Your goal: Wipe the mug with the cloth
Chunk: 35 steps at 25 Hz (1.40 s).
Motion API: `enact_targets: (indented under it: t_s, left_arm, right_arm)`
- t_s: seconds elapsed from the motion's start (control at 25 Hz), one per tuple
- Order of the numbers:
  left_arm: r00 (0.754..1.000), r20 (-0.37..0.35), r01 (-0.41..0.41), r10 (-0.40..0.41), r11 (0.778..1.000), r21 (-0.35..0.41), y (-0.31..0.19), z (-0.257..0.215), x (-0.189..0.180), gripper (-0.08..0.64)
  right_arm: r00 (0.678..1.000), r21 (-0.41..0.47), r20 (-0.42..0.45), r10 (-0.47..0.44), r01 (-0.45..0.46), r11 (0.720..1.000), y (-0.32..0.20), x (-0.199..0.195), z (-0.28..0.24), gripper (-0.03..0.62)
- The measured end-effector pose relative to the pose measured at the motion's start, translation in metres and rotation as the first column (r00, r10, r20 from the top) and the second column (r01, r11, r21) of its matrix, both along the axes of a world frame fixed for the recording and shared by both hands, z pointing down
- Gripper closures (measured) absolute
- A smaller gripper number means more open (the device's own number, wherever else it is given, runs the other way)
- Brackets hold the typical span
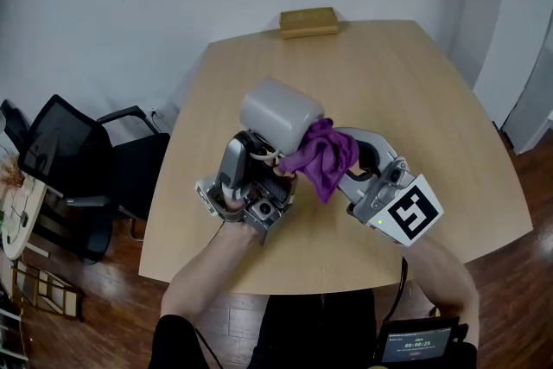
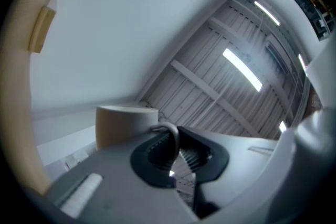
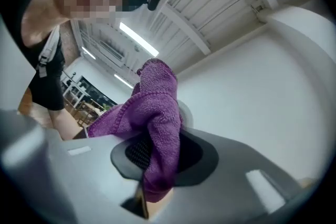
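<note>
A pale grey mug [image 1: 281, 115] is held up over the wooden table [image 1: 432, 99], tilted on its side. My left gripper [image 1: 263, 154] points steeply upward and is shut on the mug's handle [image 2: 171, 136]; the mug body [image 2: 123, 126] stands just beyond the jaws in the left gripper view. A purple cloth [image 1: 322, 153] is bunched against the mug's lower right side. My right gripper [image 1: 339, 162] is shut on the cloth [image 3: 157, 118], which hangs between its jaws and hides the pads. A large white rounded surface [image 3: 299, 44], likely the mug, fills the right of the right gripper view.
A tan wooden block [image 1: 308, 22] lies at the table's far edge. A black office chair [image 1: 82, 160] stands left of the table. A small screen [image 1: 419, 346] sits at the person's lap, below the near edge.
</note>
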<state>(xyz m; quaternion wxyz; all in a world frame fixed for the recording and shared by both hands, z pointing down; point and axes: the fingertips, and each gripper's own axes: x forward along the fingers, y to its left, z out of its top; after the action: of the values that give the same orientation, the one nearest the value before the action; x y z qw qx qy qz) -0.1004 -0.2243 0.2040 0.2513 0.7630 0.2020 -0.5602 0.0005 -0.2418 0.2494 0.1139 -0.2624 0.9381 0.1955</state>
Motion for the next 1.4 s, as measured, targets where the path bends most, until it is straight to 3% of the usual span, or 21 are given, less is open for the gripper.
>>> enact_targets:
  t_s: [0.12, 0.2, 0.24, 0.32, 0.4, 0.48, 0.64, 0.76, 0.88, 0.96, 1.0, 1.04, 1.12, 1.24, 1.4]
  left_arm:
    - [1.0, 0.002, 0.012, -0.012, 1.0, 0.002, -0.003, 0.001, -0.002, 0.529]
    - [1.0, -0.001, 0.017, -0.017, 1.0, -0.002, -0.005, 0.002, -0.003, 0.529]
    - [1.0, -0.003, 0.018, -0.018, 1.0, -0.003, -0.005, 0.002, -0.003, 0.529]
    - [1.0, -0.004, 0.018, -0.018, 1.0, -0.007, -0.007, 0.003, -0.002, 0.529]
    - [1.0, -0.003, 0.016, -0.016, 1.0, -0.013, -0.007, 0.003, -0.001, 0.529]
    - [1.0, -0.002, 0.004, -0.004, 1.0, -0.016, -0.004, 0.004, 0.001, 0.529]
    - [0.999, 0.006, -0.031, 0.031, 0.999, 0.009, 0.005, 0.002, 0.007, 0.531]
    - [1.0, 0.009, -0.03, 0.029, 0.999, 0.024, 0.009, 0.003, 0.006, 0.531]
    - [1.0, 0.009, -0.014, 0.014, 0.999, 0.03, 0.006, 0.004, 0.002, 0.531]
    - [1.0, 0.013, -0.003, 0.003, 0.999, 0.041, 0.006, 0.002, 0.002, 0.531]
    - [1.0, 0.015, 0.001, -0.002, 0.999, 0.043, 0.006, 0.002, 0.002, 0.531]
    - [1.0, 0.016, 0.005, -0.005, 0.999, 0.042, 0.006, 0.003, 0.003, 0.531]
    - [1.0, 0.014, 0.009, -0.009, 0.999, 0.031, 0.004, 0.005, 0.002, 0.531]
    - [1.0, 0.01, 0.004, -0.004, 1.0, 0.008, 0.001, 0.005, 0.002, 0.531]
    - [0.999, 0.025, -0.025, 0.025, 1.0, 0.002, 0.001, 0.007, 0.011, 0.531]
  right_arm:
    - [0.986, -0.137, 0.077, 0.149, -0.138, 0.981, -0.049, 0.033, 0.007, 0.52]
    - [0.976, -0.201, 0.139, 0.166, -0.136, 0.97, -0.06, 0.047, 0.006, 0.52]
    - [0.976, -0.178, 0.172, 0.134, -0.103, 0.979, -0.053, 0.049, -0.002, 0.52]
    - [0.98, -0.028, 0.198, 0.024, -0.018, 0.999, -0.018, 0.041, -0.024, 0.52]
    - [0.984, 0.117, 0.158, -0.078, 0.059, 0.991, 0.025, 0.02, -0.038, 0.52]
    - [0.989, 0.155, 0.095, -0.112, 0.097, 0.983, 0.044, 0.0, -0.034, 0.52]
    - [0.995, 0.092, 0.085, -0.057, 0.05, 0.995, 0.027, 0.003, -0.023, 0.52]
    - [0.992, 0.068, 0.115, 0.059, -0.067, 0.995, 0.0, 0.022, -0.022, 0.52]
    - [0.969, -0.1, 0.136, 0.205, -0.193, 0.976, -0.045, 0.046, -0.006, 0.52]
    - [0.956, -0.209, 0.184, 0.229, -0.189, 0.959, -0.062, 0.061, -0.001, 0.52]
    - [0.953, -0.215, 0.217, 0.209, -0.163, 0.963, -0.06, 0.066, -0.006, 0.52]
    - [0.954, -0.18, 0.247, 0.17, -0.127, 0.975, -0.051, 0.068, -0.014, 0.52]
    - [0.963, -0.021, 0.263, 0.059, -0.055, 0.998, -0.015, 0.057, -0.034, 0.52]
    - [0.985, 0.178, 0.163, -0.053, 0.023, 0.984, 0.038, 0.02, -0.047, 0.52]
    - [0.997, 0.185, 0.069, -0.034, 0.021, 0.983, 0.038, 0.001, -0.032, 0.52]
